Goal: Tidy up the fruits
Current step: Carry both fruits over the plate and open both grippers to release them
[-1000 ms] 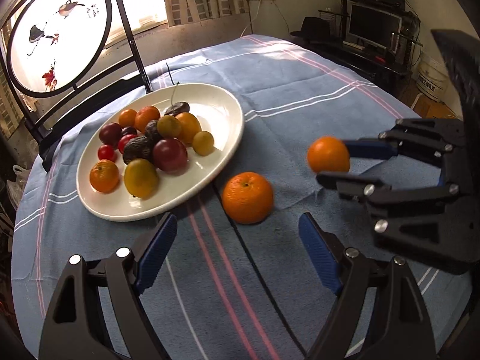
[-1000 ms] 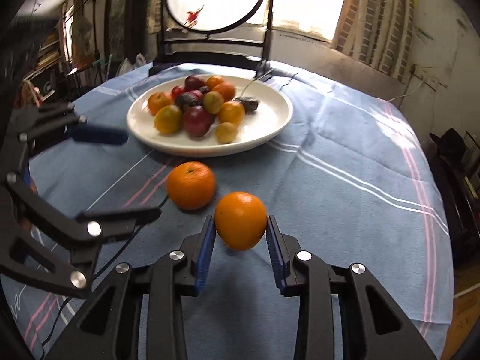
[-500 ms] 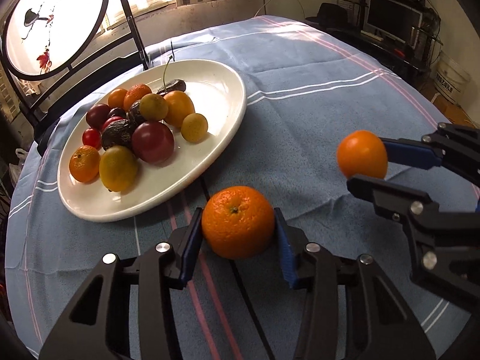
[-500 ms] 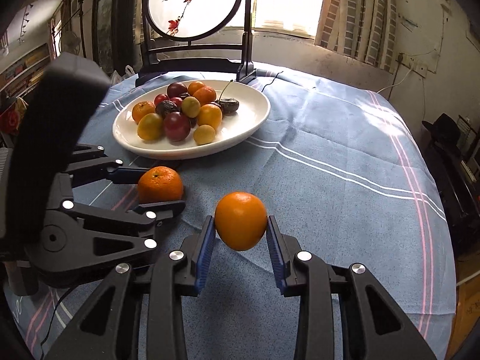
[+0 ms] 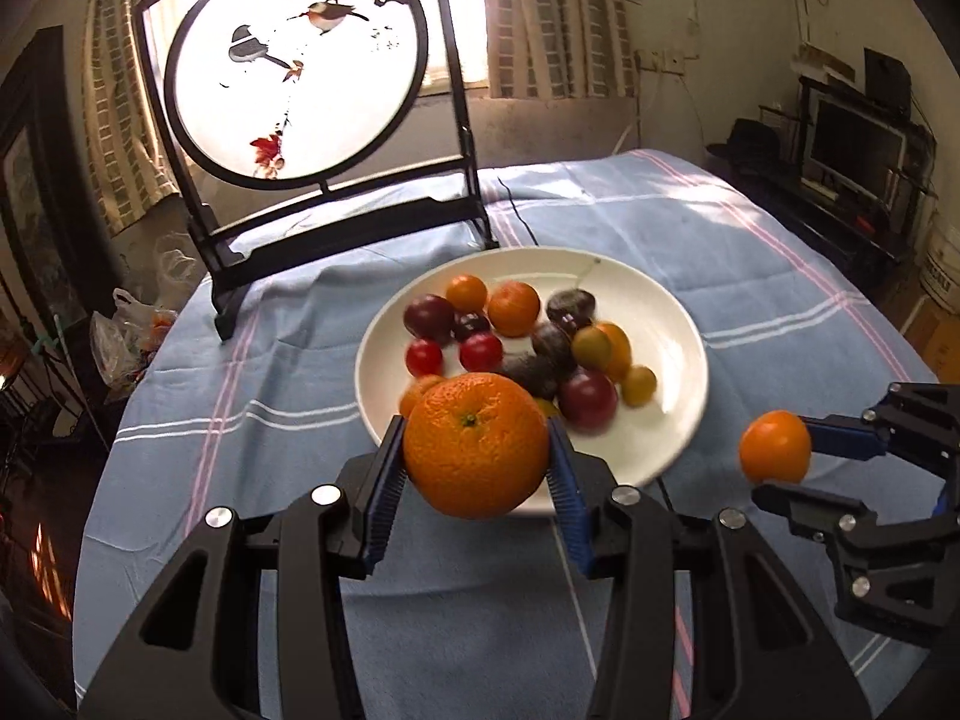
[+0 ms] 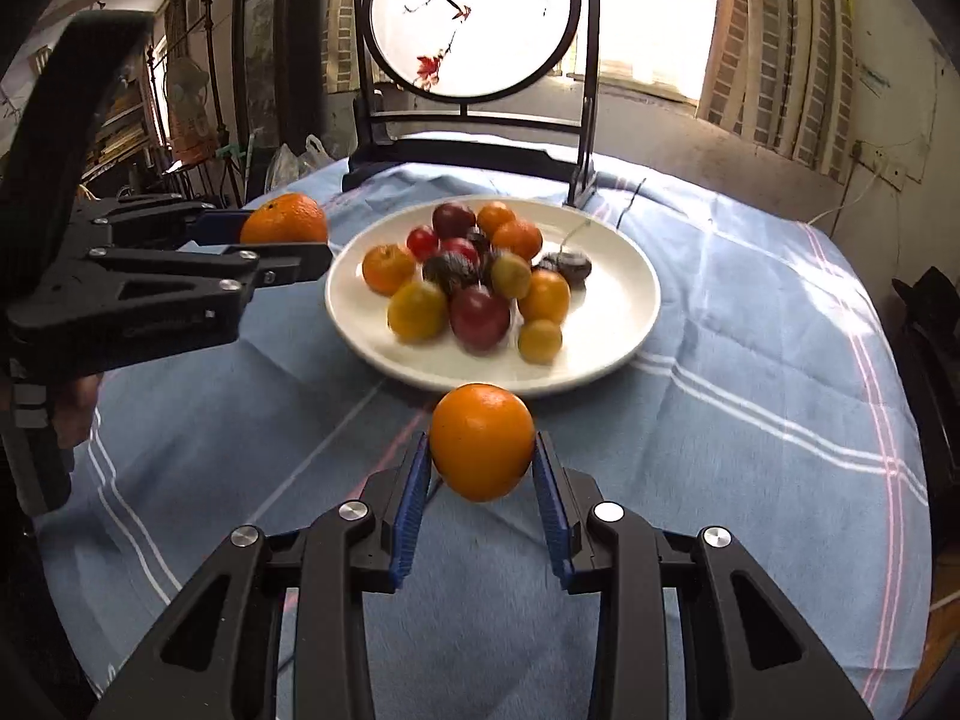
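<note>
My left gripper (image 5: 477,468) is shut on a large orange (image 5: 477,444) and holds it in the air just in front of the white plate (image 5: 672,312). That plate carries several small fruits: oranges, red plums, yellow ones and dark ones. My right gripper (image 6: 482,462) is shut on a smaller orange (image 6: 482,441), lifted above the blue cloth at the plate's (image 6: 624,282) near rim. In the right wrist view the left gripper (image 6: 288,240) with its large orange (image 6: 285,225) hangs left of the plate. In the left wrist view the right gripper (image 5: 780,468) and its smaller orange (image 5: 775,447) are at the right.
A round table under a blue striped cloth (image 5: 750,240) holds the plate. A black-framed round screen with painted birds (image 5: 294,78) stands at the table's far side. A thin dark cable (image 5: 516,216) runs behind the plate. Shelves and a monitor (image 5: 852,138) stand beyond the table at the right.
My left gripper closed on the large orange and lifted it off the cloth toward the plate. My right gripper, still holding the smaller orange, also rose and moved nearer the plate.
</note>
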Motion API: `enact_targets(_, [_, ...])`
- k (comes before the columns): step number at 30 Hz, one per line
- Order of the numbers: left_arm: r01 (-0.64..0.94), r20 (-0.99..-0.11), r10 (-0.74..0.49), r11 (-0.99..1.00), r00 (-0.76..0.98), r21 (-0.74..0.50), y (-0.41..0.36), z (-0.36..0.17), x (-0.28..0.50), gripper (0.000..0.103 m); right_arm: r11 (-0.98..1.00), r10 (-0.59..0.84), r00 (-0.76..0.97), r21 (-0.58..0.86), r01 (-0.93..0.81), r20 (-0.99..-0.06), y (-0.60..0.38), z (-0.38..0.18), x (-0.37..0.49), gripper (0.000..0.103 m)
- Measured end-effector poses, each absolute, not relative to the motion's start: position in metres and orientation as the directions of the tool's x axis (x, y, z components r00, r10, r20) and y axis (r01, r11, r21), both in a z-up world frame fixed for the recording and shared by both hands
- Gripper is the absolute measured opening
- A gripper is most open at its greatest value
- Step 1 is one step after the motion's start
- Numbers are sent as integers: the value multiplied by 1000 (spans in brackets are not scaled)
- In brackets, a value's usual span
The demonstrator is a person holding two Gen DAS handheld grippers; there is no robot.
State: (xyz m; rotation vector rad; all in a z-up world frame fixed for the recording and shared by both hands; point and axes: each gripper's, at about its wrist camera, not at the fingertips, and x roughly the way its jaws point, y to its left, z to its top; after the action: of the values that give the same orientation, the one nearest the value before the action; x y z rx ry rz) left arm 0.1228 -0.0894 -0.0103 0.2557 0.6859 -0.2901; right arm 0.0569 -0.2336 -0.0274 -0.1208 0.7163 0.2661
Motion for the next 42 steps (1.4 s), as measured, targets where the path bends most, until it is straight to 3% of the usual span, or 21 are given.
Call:
enact_targets(10, [264, -606, -140, 957, 783, 121, -86, 6, 182, 44, 971, 207, 825, 9, -238, -525, -220, 34, 102, 35])
enact_targets(17, [269, -625, -161, 960, 764, 82, -85, -15, 204, 44, 976, 193, 791, 34, -213, -580, -221, 7, 144, 35])
enact_targets(25, [305, -669, -147, 944, 729, 125, -95, -42, 210, 44, 983, 166, 737, 46, -180, -655, -222, -34, 179, 35])
enact_targets(35, [314, -685, -139, 939, 715, 137, -101, -51, 213, 45, 988, 138, 743, 42, -146, -655, -226, -39, 188, 36])
enact_targets(36, [311, -682, -139, 941, 718, 135, -100, -52, 213, 46, 989, 132, 744, 39, -141, -654, -226, -40, 189, 36])
enact_targets(37, [304, -672, -133, 942, 728, 143, -100, -51, 212, 58, 989, 133, 744, 38, -143, -655, -225, -41, 190, 41])
enact_targets(39, [272, -647, -102, 948, 755, 167, -99, -49, 211, 67, 991, 120, 761, 26, -134, -637, -227, -40, 189, 47])
enact_targets(42, [266, -641, -123, 955, 757, 131, -93, -44, 212, 76, 993, 104, 791, 13, -121, -602, -231, -31, 182, 56])
